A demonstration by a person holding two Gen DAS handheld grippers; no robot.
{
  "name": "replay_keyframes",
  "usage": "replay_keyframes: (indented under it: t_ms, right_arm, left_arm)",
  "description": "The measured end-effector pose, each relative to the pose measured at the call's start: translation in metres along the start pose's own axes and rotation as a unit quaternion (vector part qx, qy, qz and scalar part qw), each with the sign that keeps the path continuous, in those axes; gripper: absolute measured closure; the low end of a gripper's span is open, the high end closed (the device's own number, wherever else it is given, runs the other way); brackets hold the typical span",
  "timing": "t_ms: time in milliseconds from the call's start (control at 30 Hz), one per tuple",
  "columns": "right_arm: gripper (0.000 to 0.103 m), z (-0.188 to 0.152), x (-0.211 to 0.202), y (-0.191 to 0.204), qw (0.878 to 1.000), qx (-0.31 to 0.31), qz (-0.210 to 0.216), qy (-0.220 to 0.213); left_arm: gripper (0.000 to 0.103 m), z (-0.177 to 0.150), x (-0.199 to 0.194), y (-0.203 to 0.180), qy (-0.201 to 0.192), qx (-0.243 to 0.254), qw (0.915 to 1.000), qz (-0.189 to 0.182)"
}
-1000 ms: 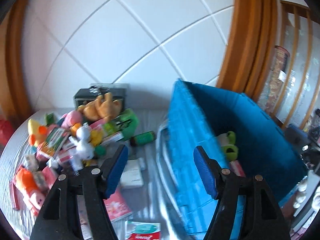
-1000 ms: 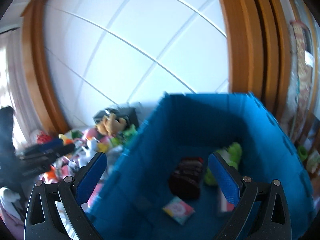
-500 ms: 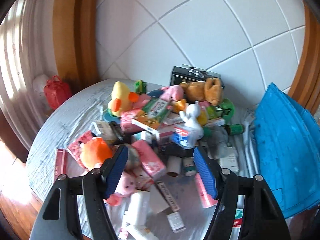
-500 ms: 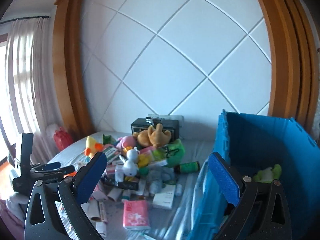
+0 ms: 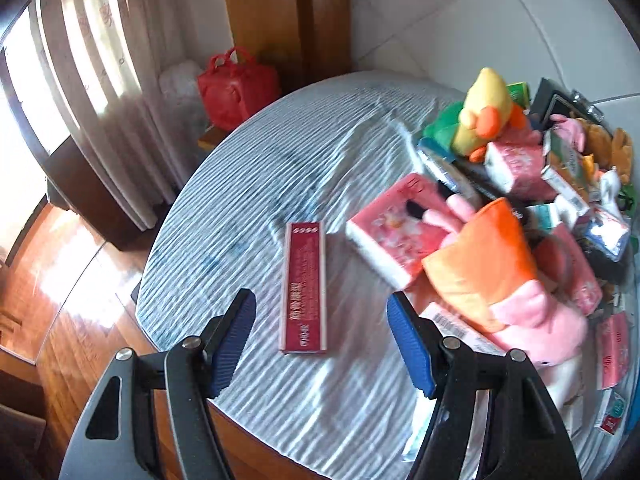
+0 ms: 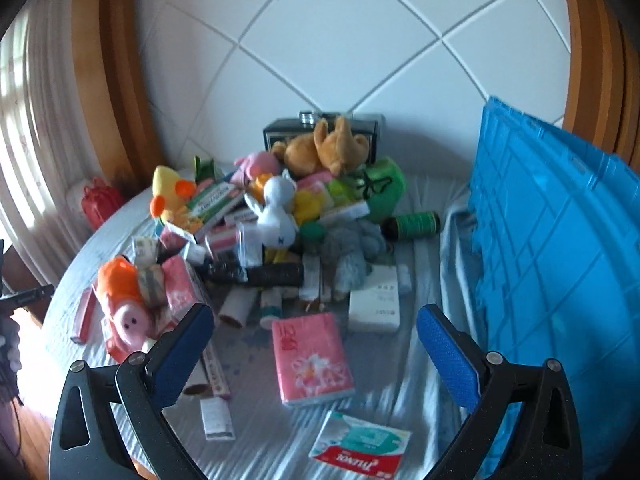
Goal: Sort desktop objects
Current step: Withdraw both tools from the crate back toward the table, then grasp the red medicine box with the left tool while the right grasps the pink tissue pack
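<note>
A heap of toys, boxes and tissue packs lies on a round table with a striped cloth (image 5: 248, 200). My left gripper (image 5: 320, 340) is open and empty above a long red box (image 5: 305, 286) near the table's left edge. An orange and pink plush (image 5: 496, 280) lies just right of it. My right gripper (image 6: 316, 356) is open and empty above a pink tissue pack (image 6: 310, 358). The blue crate (image 6: 560, 260) stands to the right. A yellow duck plush (image 6: 170, 190) and a white plush (image 6: 276, 212) sit in the heap.
A brown plush (image 6: 324, 148) lies against a black box (image 6: 280, 132) at the back. A green-capped bottle (image 6: 412, 224) lies by the crate. A white box (image 6: 374, 304) and a wipes pack (image 6: 360, 444) lie in front. A red bag (image 5: 236, 84) stands beyond the table.
My left gripper has swung left, from the crate past the heap to the table's left edge and the red box. My right gripper has moved out of the crate toward the heap.
</note>
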State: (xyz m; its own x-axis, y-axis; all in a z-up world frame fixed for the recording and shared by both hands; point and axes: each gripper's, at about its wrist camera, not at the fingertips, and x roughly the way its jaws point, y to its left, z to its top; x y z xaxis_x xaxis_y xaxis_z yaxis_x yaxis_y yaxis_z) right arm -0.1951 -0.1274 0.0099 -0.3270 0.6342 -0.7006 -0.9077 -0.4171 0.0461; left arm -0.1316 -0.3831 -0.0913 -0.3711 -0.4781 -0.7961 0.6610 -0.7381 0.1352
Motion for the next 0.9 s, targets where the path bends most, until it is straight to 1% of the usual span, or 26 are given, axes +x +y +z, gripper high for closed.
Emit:
replay_keyframes:
  t_ms: [67,167,300,500,567,733,900]
  right_arm:
    - [0.000,-0.016,0.019,0.000,0.999,0.013,-0.002,0.035]
    - [0.000,-0.038,0.041,-0.003,0.996,0.038,-0.009,0.075]
    - [0.000,-0.056,0.060,-0.011,0.991,0.067,-0.021,0.110]
    - [0.000,-0.063,0.089,-0.020,0.984,0.082,-0.039,0.151]
    - [0.000,-0.063,0.100,-0.022,0.982,0.081,-0.039,0.166]
    - [0.000,-0.062,0.128,-0.020,0.978,0.057,-0.048,0.193]
    - [0.000,-0.060,0.150,-0.013,0.976,0.031,-0.040,0.213]
  left_arm:
    - [0.036,-0.003,0.022,0.014,0.021,-0.007,0.9997,0.008]
    - [0.036,-0.002,0.053,0.028,0.046,-0.010,0.9988,0.015]
    - [0.036,0.005,0.087,0.027,0.076,-0.003,0.9971,0.003]
    - [0.036,0.011,0.130,0.014,0.114,0.012,0.9934,-0.002]
    - [0.035,0.009,0.138,0.013,0.124,0.015,0.9922,-0.001]
    - [0.034,0.010,0.141,0.015,0.123,0.000,0.9923,-0.012]
    - [0.034,0.007,0.141,0.015,0.124,-0.015,0.9920,-0.017]
